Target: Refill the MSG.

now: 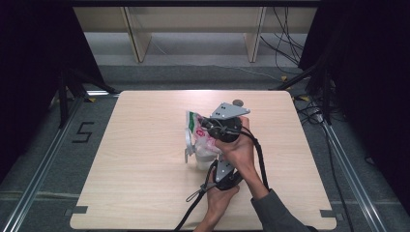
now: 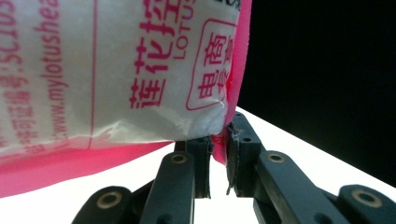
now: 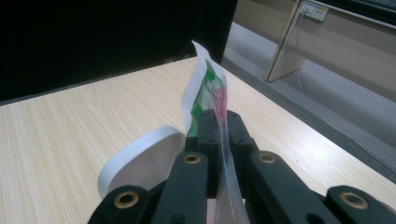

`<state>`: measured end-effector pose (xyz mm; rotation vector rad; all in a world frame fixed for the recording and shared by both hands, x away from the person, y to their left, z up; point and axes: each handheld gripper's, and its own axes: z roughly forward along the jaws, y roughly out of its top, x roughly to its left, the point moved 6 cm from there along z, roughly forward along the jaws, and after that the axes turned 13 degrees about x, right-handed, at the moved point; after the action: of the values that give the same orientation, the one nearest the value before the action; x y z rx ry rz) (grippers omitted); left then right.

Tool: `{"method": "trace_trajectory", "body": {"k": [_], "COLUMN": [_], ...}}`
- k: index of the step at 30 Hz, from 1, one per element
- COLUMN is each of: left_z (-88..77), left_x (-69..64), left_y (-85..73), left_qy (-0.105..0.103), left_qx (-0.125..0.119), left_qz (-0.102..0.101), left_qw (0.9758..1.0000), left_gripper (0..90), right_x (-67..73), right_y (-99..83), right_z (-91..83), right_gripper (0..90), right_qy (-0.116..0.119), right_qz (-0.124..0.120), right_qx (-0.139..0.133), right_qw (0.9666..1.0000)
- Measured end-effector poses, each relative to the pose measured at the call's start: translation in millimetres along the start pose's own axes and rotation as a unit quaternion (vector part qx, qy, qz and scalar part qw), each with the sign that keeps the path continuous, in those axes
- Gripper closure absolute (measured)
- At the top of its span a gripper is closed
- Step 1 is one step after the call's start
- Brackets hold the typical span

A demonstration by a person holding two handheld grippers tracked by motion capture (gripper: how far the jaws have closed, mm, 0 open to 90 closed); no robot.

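One soft packet [image 2: 116, 74], white, pink-edged, red lettering, green patch on top.

White bag [image 2: 116, 70] printed with pink lettering and pink edge, green patch at its top, pale wood-grained table [image 1: 145, 193], black jaws.

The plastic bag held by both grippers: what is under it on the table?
Under the plastic bag the high view shows a white handle loop hanging down and the light wooden table. The right hand and right gripper cover the area beside it.
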<state>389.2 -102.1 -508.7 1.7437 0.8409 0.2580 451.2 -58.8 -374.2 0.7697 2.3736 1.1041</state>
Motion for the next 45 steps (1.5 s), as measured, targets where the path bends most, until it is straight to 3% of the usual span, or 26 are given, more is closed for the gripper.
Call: {"method": "trace_trajectory", "body": {"k": [10, 18, 20, 22, 25, 26, 27, 30, 43, 45], "left_z": [-0.3, -0.2, -0.4, -0.4, -0.6, -0.6, -0.5, -0.3, -0.5, -0.6], "left_x": [0.0, -0.7, -1.0, -1.5, -1.6, -1.6, -1.8, -1.9, -0.5, -0.9], "left_y": [0.5, 0.6, 0.7, 0.9, 1.1, 1.1, 1.2, 1.1, 1.4, 1.7], "left_qy": [0.001, -0.001, -0.002, -0.003, -0.004, -0.003, -0.003, -0.004, -0.002, -0.003], "left_qx": [-0.001, -0.002, -0.002, -0.003, -0.004, -0.004, -0.005, -0.004, -0.004, -0.005], "left_qz": [0.003, -0.001, -0.001, -0.002, -0.001, -0.001, 0.000, 0.000, 0.001, 0.001], "left_qw": [1.0000, 1.0000, 1.0000, 1.0000, 1.0000, 1.0000, 1.0000, 1.0000, 1.0000, 1.0000], "left_gripper": [80.2, 80.2, 80.2, 80.2, 80.2, 80.2, 80.2, 80.1, 80.3, 80.2], "right_x": [1.9, -0.6, 2.6, 1.2, 3.0, 1.0, 3.1, 0.7, 2.9, 2.4], "right_y": [-0.2, 0.8, 0.1, 0.1, 0.1, 0.7, 0.1, 0.4, 0.7, 1.9], "right_z": [-0.5, -0.9, -0.5, -1.0, 0.1, -0.9, -1.0, -1.0, -0.7, -0.1], "right_gripper": [88.3, 88.2, 88.2, 88.2, 88.2, 88.2, 88.2, 88.2, 88.2, 88.2], "right_qy": [0.008, -0.003, 0.010, 0.003, 0.006, 0.003, 0.006, 0.000, 0.010, 0.000], "right_qz": [0.006, -0.004, 0.006, -0.006, 0.000, -0.011, 0.005, -0.008, -0.006, -0.008], "right_qx": [0.004, -0.002, 0.004, 0.006, 0.006, 0.004, 0.005, 0.005, 0.008, 0.000], "right_qw": [0.9999, 1.0000, 0.9999, 1.0000, 1.0000, 0.9999, 1.0000, 1.0000, 0.9999, 1.0000]}}
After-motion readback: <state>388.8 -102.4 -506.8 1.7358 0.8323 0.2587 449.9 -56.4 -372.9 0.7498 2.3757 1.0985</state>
